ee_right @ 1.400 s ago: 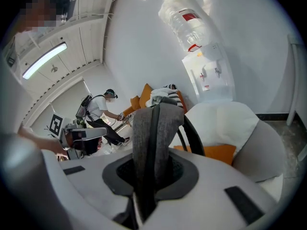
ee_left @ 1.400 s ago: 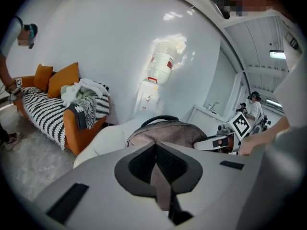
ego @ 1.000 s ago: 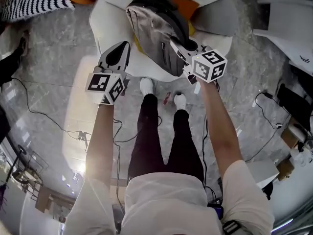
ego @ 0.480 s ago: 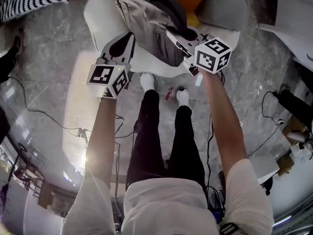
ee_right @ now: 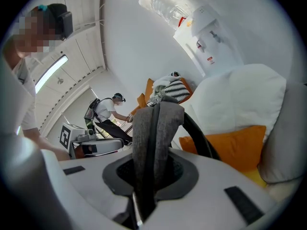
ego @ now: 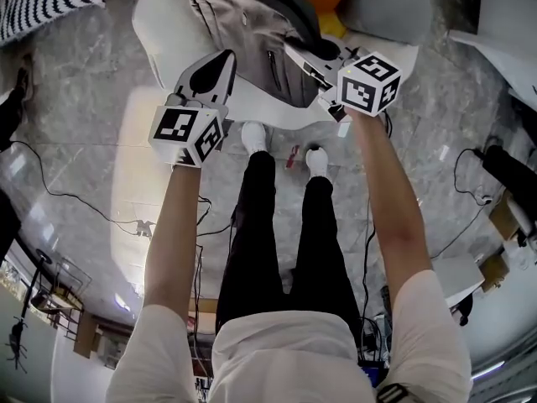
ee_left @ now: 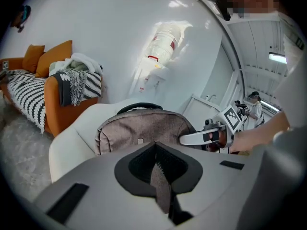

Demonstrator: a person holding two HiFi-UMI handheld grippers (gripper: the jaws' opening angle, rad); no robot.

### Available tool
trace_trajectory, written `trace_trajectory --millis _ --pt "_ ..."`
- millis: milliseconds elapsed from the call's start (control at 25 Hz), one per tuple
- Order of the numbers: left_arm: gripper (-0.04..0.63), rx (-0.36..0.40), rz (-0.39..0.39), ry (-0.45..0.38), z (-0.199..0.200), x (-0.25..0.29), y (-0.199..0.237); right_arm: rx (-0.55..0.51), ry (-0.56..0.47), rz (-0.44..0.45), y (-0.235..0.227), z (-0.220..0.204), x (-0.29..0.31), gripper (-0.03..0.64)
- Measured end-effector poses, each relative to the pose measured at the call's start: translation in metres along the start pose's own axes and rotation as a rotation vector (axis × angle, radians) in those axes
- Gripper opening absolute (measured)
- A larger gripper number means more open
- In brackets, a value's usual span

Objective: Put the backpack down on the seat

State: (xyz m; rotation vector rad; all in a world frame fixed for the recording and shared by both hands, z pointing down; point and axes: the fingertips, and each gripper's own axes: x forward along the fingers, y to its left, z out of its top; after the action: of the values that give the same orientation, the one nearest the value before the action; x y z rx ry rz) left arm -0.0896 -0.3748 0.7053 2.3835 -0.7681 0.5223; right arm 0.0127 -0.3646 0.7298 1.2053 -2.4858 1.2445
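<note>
The grey backpack [ego: 256, 36] lies over the white seat [ego: 159, 32] at 12 o'clock, its long axis running away from the person. The right gripper [ego: 295, 54] has its fingers pinching the padded strap [ee_right: 153, 143]. The left gripper [ego: 225, 59], equally near, pinches a thinner strap [ee_left: 160, 186].

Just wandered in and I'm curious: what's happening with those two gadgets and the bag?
A person holds a gripper in each hand. The right gripper has its jaws clamped on a grey strap of the backpack. The left gripper pinches a grey strip, probably another strap. The backpack seems to rest on the white seat.
</note>
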Motion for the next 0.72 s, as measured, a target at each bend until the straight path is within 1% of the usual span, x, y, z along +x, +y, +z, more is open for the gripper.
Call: trace_trajectory --millis 200,480,720 --pt "0.018 0.018 -0.020 0.000 -0.004 0.007 0.004 0.021 -0.022 -0.018 -0.013 -0.004 0.000 0.075" --pt "0.017 0.042 -0.025 -0.008 -0.004 0.009 0.016 -0.009 -0.025 -0.054 -0.030 -0.005 -0.002 0.075" --pt "0.017 0.038 -0.031 -0.015 -0.003 0.035 0.009 -0.036 -0.030 -0.105 -0.063 -0.003 -0.014 0.075"
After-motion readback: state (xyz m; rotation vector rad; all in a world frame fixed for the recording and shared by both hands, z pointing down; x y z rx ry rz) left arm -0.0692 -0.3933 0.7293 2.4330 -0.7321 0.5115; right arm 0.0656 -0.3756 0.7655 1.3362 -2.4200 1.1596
